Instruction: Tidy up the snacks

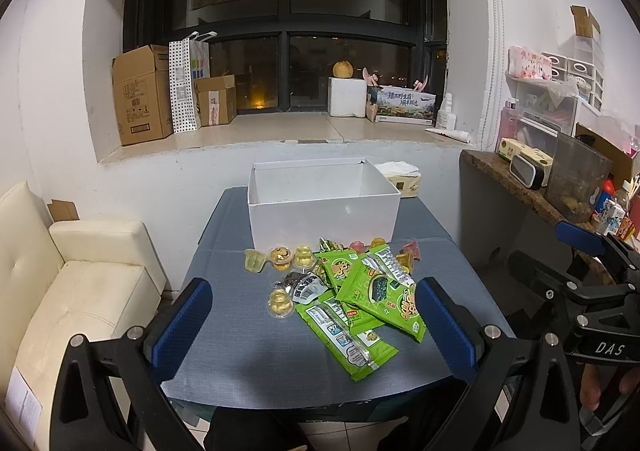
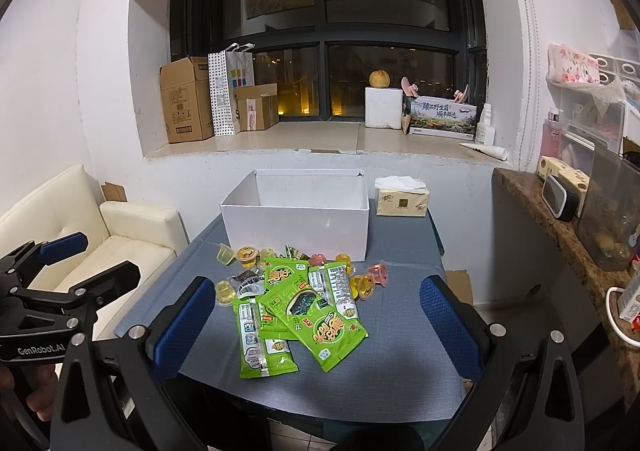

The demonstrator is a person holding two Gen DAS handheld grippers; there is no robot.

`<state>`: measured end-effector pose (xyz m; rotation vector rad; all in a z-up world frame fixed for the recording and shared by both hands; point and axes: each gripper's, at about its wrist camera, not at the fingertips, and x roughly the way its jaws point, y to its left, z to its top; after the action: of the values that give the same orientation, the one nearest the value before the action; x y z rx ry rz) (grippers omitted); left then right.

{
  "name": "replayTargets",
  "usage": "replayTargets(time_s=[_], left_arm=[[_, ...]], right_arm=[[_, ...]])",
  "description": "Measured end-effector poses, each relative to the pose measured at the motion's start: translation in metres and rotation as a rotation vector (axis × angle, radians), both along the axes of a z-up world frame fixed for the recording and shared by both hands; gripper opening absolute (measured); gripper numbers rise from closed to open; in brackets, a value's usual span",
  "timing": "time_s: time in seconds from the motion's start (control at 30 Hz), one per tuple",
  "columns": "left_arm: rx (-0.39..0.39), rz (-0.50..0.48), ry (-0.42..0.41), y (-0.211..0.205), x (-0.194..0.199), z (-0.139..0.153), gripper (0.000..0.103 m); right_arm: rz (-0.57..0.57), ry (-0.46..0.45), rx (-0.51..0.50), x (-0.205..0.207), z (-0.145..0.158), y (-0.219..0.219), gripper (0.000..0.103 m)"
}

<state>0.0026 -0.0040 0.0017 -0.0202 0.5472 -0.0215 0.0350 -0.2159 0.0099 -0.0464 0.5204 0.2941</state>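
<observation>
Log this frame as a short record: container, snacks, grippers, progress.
container: white box, open top, at the table's far side, nothing seen inside
snacks: green packets piled in front of the box, jelly cups scattered around them
left gripper: open, holds nothing
right gripper: open, holds nothing
other: tissue pack right of the box
progress: no snack boxed yet

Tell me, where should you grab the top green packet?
Probably the near corner of the top green packet, coming from above with the right tool. It lies flat on the others, and that corner overhangs the table, so a finger could slip under.
</observation>
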Motion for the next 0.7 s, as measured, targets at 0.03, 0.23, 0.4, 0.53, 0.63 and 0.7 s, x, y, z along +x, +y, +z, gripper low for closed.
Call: replayTargets(time_s=[0.03,0.23,0.4,0.53,0.63,0.7], left_arm=[[0.000,0.000,0.001,0.0001,0.0000,0.0000,0.103],[-0.003,-0.001,0.000,0.0002,-0.0002,-0.0001,0.103],[-0.003,-0.002,0.000,0.0004,-0.0013,-0.0001,0.103],[-0.003,-0.001,0.002,0.0001,-0.0014,-0.0001,0.103],[-0.003,0.000,0.002,-0.0001,-0.0015,0.0002,0.103],[-0.005,-0.001,0.002,-0.0001,-0.0017,0.0005,0.103]], right_arm=[[-0.001,0.000,0.000,0.0000,0.0001,0.0000,0.103],[-0.002,0.000,0.000,-0.0004,-0.0002,0.0001,0.103],[-0.001,-0.002,0.000,-0.0013,-0.0006,-0.0004,0.103],[0.000,-0.002,0.001,-0.0013,-0.0005,-0.0005,0.103],[-0.001,-0.002,0.000,-0.0018,-0.0005,-0.0007,0.103],[-0.001,-0.002,0.001,-0.0018,-0.0005,-0.0007,0.103]])
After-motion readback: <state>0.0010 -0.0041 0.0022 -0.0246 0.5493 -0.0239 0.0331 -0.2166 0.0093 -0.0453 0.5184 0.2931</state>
